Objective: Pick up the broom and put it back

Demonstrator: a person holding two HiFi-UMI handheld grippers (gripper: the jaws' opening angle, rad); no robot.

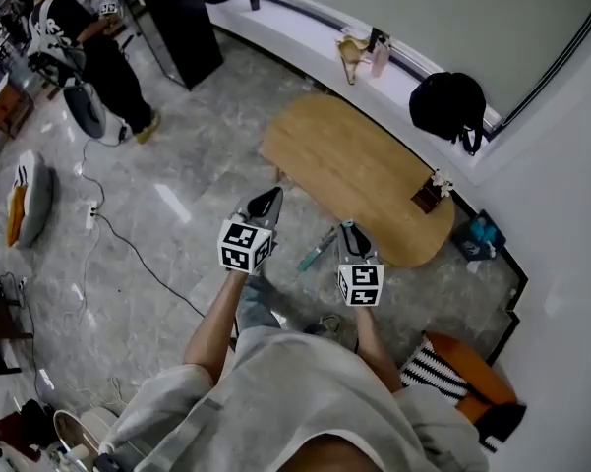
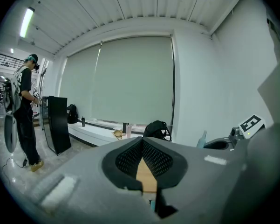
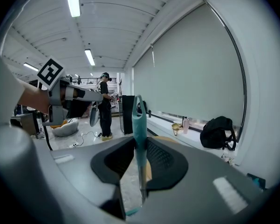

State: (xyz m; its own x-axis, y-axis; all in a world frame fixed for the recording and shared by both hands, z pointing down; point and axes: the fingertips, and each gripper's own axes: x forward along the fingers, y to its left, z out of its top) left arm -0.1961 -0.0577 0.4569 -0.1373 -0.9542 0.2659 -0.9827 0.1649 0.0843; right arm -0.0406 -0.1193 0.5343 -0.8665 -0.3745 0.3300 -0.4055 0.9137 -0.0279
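Note:
The broom shows as a teal handle (image 3: 139,120) that stands upright between the jaws of my right gripper (image 3: 138,146), which is shut on it. The handle's looped end rises above the jaws. From the head view the teal handle (image 1: 316,251) slants out to the left of the right gripper (image 1: 350,228), above the marble floor; the brush end is hidden. My left gripper (image 1: 272,198) is level beside it, a little to the left. Its jaws (image 2: 142,142) meet at the tips with nothing between them. Each gripper shows at the edge of the other's view.
An oval wooden table (image 1: 364,175) stands just ahead of both grippers. Behind it a white ledge (image 1: 305,37) carries a black backpack (image 1: 450,106) and small items. A black cabinet (image 1: 182,28) and a standing person (image 1: 98,57) are at the far left, with a cable (image 1: 128,244) on the floor.

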